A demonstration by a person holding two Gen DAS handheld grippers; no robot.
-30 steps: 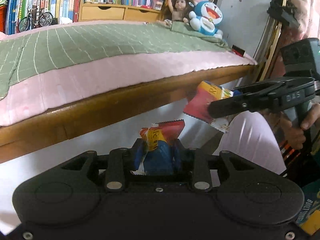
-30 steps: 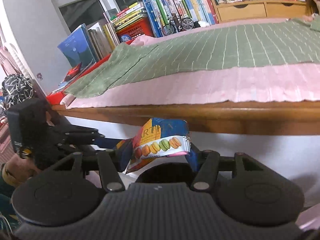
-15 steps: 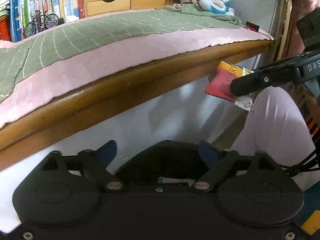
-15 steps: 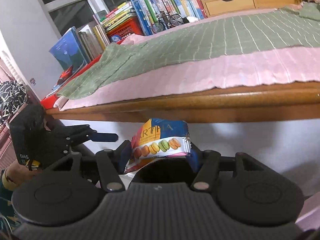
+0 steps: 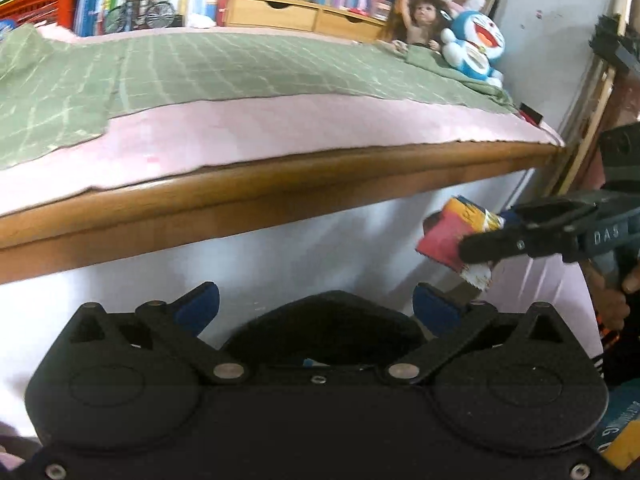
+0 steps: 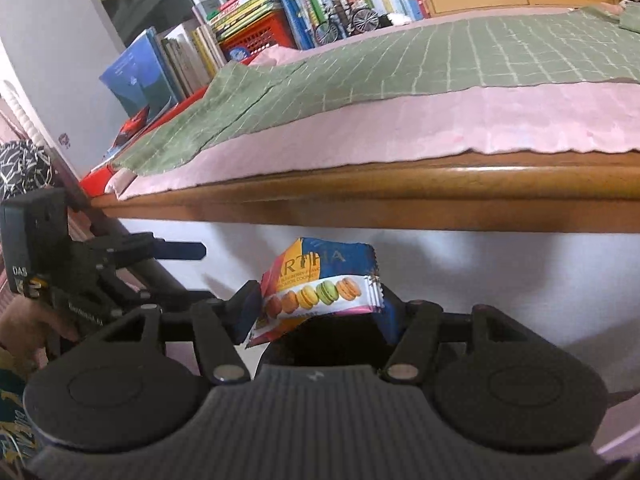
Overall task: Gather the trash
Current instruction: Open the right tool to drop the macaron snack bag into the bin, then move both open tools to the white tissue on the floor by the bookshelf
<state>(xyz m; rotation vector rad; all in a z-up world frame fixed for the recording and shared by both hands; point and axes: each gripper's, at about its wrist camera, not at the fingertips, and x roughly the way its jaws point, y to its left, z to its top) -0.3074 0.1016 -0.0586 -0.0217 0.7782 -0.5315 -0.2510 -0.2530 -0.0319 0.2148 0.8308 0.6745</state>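
We hold two black two-finger grippers below the front edge of a wooden bed frame [image 6: 400, 200] covered by a pink sheet [image 6: 440, 120] and a green grid-patterned blanket [image 6: 400, 60]. The left gripper [image 5: 316, 304] has just been opening; its blue-padded fingers [image 5: 198, 306] now stand at full spread with nothing between them, which we judge to mean its load has been released, though no bin or dropped item is visible in either view. The right gripper [image 6: 320, 312] has also been opening slightly, yet the crinkled foil snack wrapper printed with macarons [image 6: 320, 284] sits between its fingers with both pads against the wrapper's sides, so we read it as held, probably loosely. The wrapper hangs in the air just below the bed frame's front edge, in front of the white panel [image 6: 480, 272] under the frame, and rests on nothing. Its long axis runs roughly crosswise between the fingers, tilted a little, with the printed face toward the right wrist camera and the serrated seal edge at the camera's right. We judge that both grippers point downward here to drop trash into a receptacle below, out of view.
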